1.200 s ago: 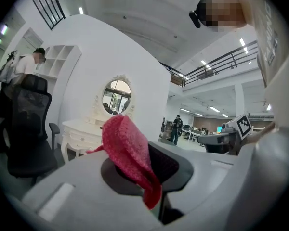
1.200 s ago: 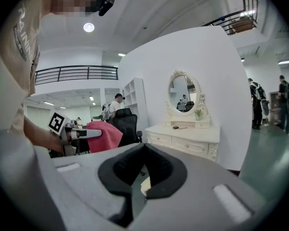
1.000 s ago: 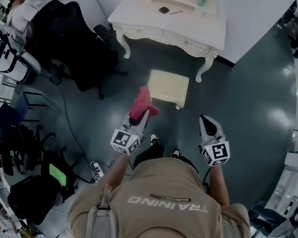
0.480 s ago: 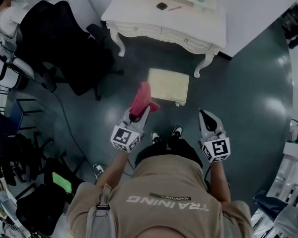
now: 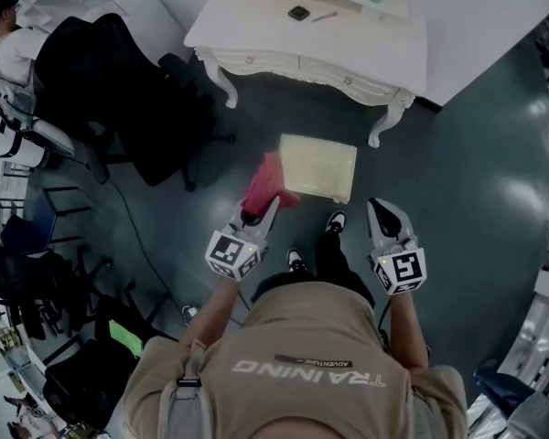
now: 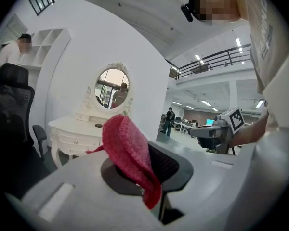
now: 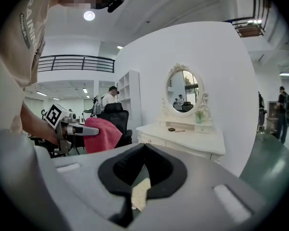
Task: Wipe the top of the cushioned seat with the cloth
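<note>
Chair (image 5: 119, 80), black, at the left side of the floor, outside the job. Next along, left gripper (image 5: 259, 213) clamped shut on a fold of the red cloth (image 5: 267, 187), most of it bunched loose above the tips, held in the air just beside the near left corner of the cushioned seat (image 5: 318, 166) and apparently not touching it. Seat itself pale and roughly square, standing on the floor in front of the white dressing table (image 5: 256, 30), top bare. Further right, right gripper (image 5: 382, 214) closed tip to tip on nothing, with only a sliver of the seat visible through the gap beneath the tips, hanging off the seat's near right corner. Probably the approach step, wiping not yet begun. Next: carry the cloth over and down flat onto the cushion, then sweep from edge to edge with light, even pressure. By count: one cloth, one seat, one dressing table, one chair, two grippers.
</note>
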